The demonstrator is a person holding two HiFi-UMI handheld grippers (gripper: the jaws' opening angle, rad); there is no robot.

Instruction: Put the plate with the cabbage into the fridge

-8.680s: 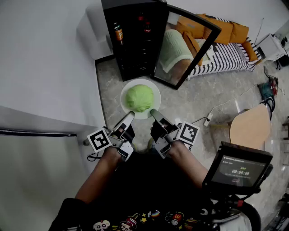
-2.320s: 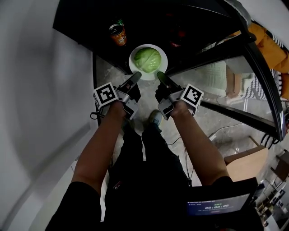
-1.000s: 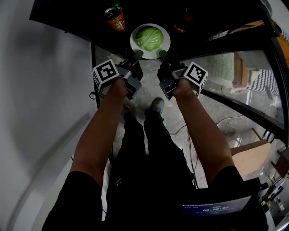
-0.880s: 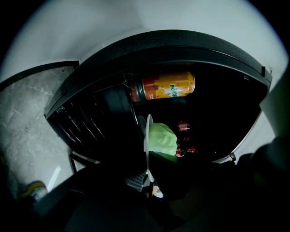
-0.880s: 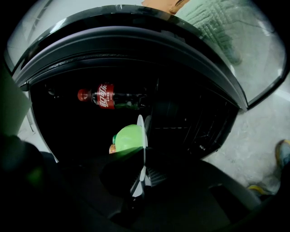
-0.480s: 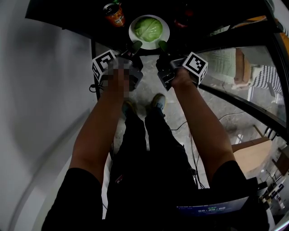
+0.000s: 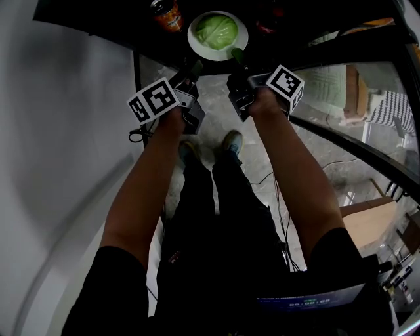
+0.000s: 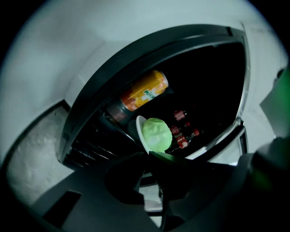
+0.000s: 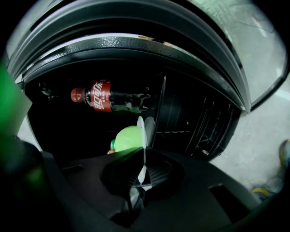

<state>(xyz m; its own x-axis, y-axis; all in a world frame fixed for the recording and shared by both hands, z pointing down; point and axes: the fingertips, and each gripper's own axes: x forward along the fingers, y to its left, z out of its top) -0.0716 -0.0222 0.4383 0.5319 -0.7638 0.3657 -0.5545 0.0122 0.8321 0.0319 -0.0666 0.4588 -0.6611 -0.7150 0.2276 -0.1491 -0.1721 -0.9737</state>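
Observation:
The white plate (image 7: 197,46) with the green cabbage (image 7: 218,29) lies inside the dark fridge (image 7: 98,20), beside an orange can (image 7: 164,12). My right gripper (image 7: 237,58) is shut on the plate's near right rim; in the right gripper view the rim (image 9: 140,129) runs edge-on between the jaws of the right gripper (image 9: 141,167). My left gripper (image 7: 195,67) hangs just short of the plate's left rim. In the left gripper view the plate (image 8: 138,131) and cabbage (image 8: 156,134) sit beyond the left gripper (image 8: 146,164), whose jaws stand apart and hold nothing.
A cola bottle (image 9: 97,96) lies on a shelf behind the plate, and small red-labelled bottles (image 8: 183,132) stand to its right. The fridge's glass door (image 7: 354,85) stands open at the right. The person's shoes (image 7: 230,141) rest on the pale floor below the grippers.
The plate has gone deeper into the fridge with the right gripper. The left gripper has let go of the rim, stayed back and tilted.

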